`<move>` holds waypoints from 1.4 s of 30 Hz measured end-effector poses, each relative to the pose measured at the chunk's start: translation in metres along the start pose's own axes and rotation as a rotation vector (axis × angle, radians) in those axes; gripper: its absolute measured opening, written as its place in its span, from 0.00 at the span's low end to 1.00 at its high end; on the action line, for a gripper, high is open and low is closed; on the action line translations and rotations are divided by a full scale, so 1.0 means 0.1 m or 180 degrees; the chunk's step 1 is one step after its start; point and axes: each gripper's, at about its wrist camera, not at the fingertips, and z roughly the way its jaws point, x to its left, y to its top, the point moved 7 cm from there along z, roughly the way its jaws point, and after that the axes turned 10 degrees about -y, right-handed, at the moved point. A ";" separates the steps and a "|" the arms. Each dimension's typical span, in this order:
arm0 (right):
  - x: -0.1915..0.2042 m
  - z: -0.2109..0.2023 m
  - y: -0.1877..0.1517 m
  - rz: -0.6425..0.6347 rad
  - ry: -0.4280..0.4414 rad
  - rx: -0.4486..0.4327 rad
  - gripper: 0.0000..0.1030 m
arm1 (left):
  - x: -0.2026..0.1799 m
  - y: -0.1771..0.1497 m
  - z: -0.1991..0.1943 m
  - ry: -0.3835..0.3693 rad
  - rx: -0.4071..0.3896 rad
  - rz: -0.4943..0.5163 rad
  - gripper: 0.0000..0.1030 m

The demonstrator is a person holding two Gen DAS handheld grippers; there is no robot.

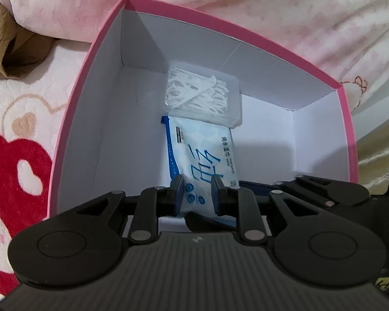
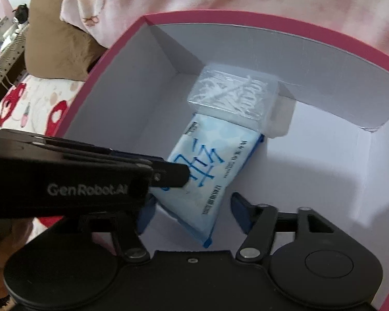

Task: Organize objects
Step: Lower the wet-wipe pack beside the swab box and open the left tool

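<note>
While the clear floss-pick case (image 1: 203,96) already sits at the pink box's (image 1: 72,119) far wall, the left gripper (image 1: 197,194) pinches the tissue pack (image 1: 202,153) low inside, unreleased, and the right gripper (image 2: 192,210) gapes empty alongside.

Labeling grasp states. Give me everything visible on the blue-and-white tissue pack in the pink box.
The blue-and-white soft plastic tissue pack is a flat, rectangular packet with a pale cloud pattern, large blue characters, small print along one edge and darker blue side seams. It lies inside the pink-rimmed white cardboard box, its far end tucked under or against the clear plastic case of white floss picks. The left gripper is closed on its near end; the right gripper straddles it, jaws open.
</note>
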 end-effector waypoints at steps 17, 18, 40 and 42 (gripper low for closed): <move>-0.18 -0.12 -0.08 0.0020 -0.0068 -0.0277 0.42 | 0.07 -0.09 0.26 0.0403 0.0135 0.0107 0.15; -0.18 -0.15 -0.10 0.0018 -0.0086 -0.0311 0.42 | 0.06 -0.09 0.27 0.0425 0.0129 0.0119 0.15; 0.14 -1.74 -0.63 -0.0291 -0.0082 -0.0884 0.55 | -0.73 -0.66 -1.38 0.0499 -0.0098 0.0413 0.42; 0.18 -1.90 -0.68 -0.0352 -0.0098 -0.0896 0.56 | -0.82 -0.73 -1.55 0.0525 -0.0108 0.0473 0.43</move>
